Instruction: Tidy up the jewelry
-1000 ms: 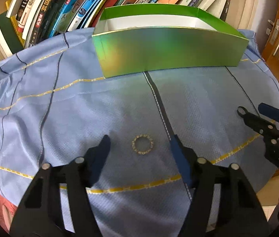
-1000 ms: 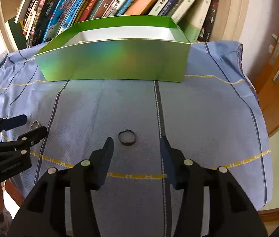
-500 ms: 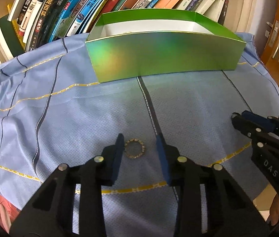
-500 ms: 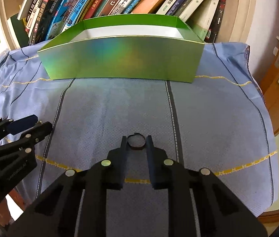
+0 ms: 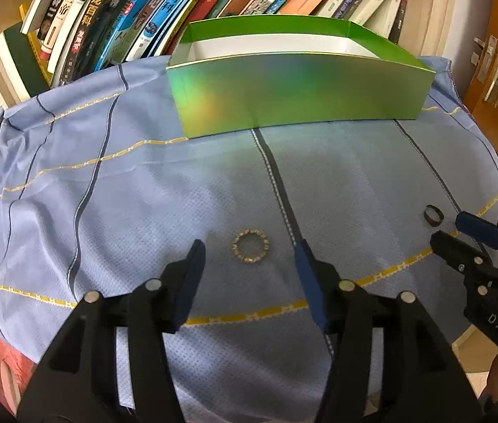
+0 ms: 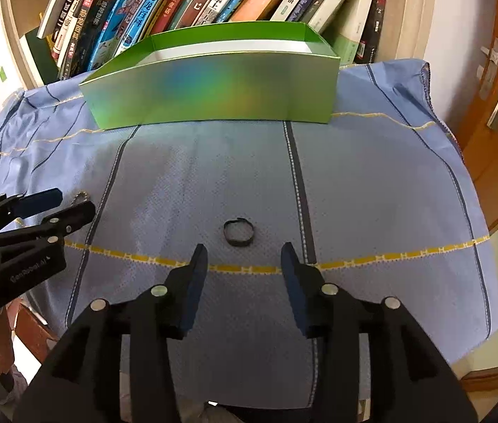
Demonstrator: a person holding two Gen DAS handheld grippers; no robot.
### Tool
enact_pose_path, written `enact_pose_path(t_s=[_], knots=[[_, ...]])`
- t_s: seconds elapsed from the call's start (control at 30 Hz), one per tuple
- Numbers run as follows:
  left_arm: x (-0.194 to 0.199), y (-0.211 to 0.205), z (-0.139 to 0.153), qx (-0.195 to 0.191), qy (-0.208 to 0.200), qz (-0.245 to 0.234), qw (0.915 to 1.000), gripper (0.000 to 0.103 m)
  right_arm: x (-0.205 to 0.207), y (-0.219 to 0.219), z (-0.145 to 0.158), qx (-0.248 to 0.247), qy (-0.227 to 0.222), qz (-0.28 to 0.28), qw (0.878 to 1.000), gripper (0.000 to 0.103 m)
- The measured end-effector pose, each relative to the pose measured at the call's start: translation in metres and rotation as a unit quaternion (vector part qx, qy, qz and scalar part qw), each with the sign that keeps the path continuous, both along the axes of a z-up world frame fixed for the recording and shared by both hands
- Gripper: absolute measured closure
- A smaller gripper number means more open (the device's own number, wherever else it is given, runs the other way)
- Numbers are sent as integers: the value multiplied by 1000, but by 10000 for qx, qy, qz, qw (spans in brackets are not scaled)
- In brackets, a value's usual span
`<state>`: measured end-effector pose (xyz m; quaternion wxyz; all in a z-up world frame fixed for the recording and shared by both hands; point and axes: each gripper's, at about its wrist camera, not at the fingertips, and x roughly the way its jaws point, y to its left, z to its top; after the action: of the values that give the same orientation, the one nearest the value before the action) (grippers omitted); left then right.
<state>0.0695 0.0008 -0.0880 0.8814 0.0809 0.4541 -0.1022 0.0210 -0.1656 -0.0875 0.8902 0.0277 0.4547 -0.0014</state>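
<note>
Blue cloth covers the desk, and both rings lie flat on it, well in front of the green box that stands at 12 o'clock before the row of books.

Your left tool has just been opening its jaws. They stand apart now, and the beaded gold ring lies on the cloth between the two tips, touching neither. The ring is round, so it has no long axis; it sits at 12 o'clock from the tool, slightly nearer the left finger.

Your right tool has also just been opening, and it holds nothing. The dark band ring lies just beyond its tips at 12 o'clock, centred on the gap and not yet inside it. In the left wrist view this same ring appears at 3 o'clock, just beside the right tool.

So each hand is nearer to its own ring. I judge that the left tool needs only to close, while the right tool must go a little forward first. Neither ring is in the box yet, so the task looks to be at its beginning.
</note>
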Motion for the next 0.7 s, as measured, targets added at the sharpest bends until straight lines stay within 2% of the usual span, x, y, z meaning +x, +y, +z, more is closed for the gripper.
enact_pose_path(t_s=[0.17, 0.27, 0.4, 0.5, 0.7], knots=[[3, 3, -2, -137, 33, 61, 9999, 53, 7, 6, -1, -137, -27, -101, 9999, 60], [2, 1, -2, -131, 20, -6, 9999, 68, 9, 5, 0, -92, -42, -122, 9999, 61], [1, -4, -2, -144, 20, -67, 9999, 81, 9, 5, 0, -112, -84, -120, 9998, 74], [2, -7, -2, -135, 15, -100, 9999, 81, 10, 5, 0, -73, -104, -123, 9998, 82], [0, -16, -2, -199, 54, -261, 9994, 81, 8, 2, 0, 18, -129, -65, 9999, 82]])
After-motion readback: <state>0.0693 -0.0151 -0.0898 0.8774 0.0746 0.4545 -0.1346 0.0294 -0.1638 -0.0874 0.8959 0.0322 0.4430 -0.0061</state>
